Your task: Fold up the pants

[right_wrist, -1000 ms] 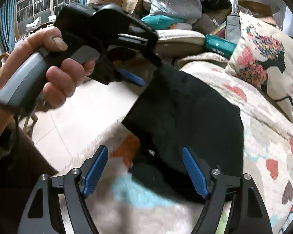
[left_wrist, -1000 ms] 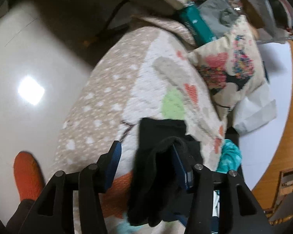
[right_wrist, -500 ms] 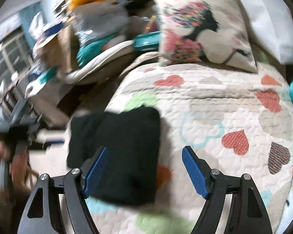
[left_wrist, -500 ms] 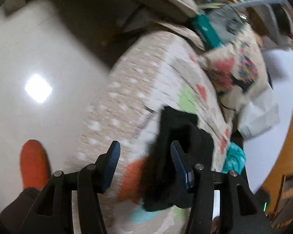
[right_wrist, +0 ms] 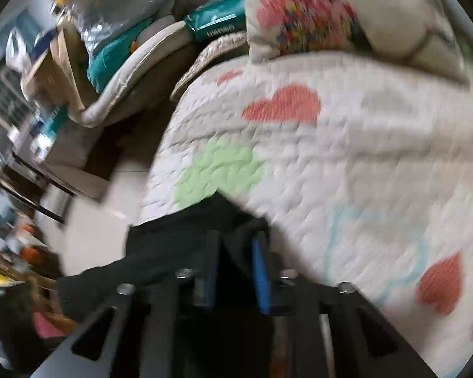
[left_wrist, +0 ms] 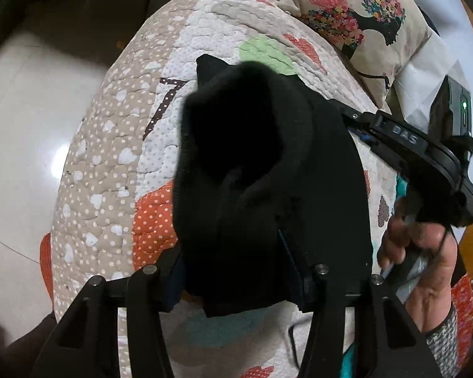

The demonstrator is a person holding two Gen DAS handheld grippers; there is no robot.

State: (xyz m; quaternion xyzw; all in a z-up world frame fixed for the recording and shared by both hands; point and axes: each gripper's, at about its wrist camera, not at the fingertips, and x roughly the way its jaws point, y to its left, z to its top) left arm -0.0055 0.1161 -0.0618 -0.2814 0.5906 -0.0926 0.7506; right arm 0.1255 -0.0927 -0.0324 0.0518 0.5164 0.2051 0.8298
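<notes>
The black pants (left_wrist: 268, 170) lie folded in a thick bundle on the heart-patterned quilt (left_wrist: 116, 145). My left gripper (left_wrist: 233, 271) has its jaws set around the near end of the bundle, fabric bulging up between them. My right gripper (right_wrist: 235, 271) is shut on an edge of the pants (right_wrist: 160, 252), its blue pads close together with black cloth between. In the left wrist view the right gripper (left_wrist: 362, 126) reaches in from the right side of the bundle, held by a hand (left_wrist: 425, 252).
A floral pillow (left_wrist: 362, 22) lies at the head of the bed. A teal box (right_wrist: 217, 25) and piled bags and cushions (right_wrist: 116, 31) stand beyond the bed's edge. Glossy tiled floor (left_wrist: 22, 126) lies left of the bed.
The right gripper, open and away from the pants before, has come in and shut on their edge. The left gripper has closed around the bundle's near end.
</notes>
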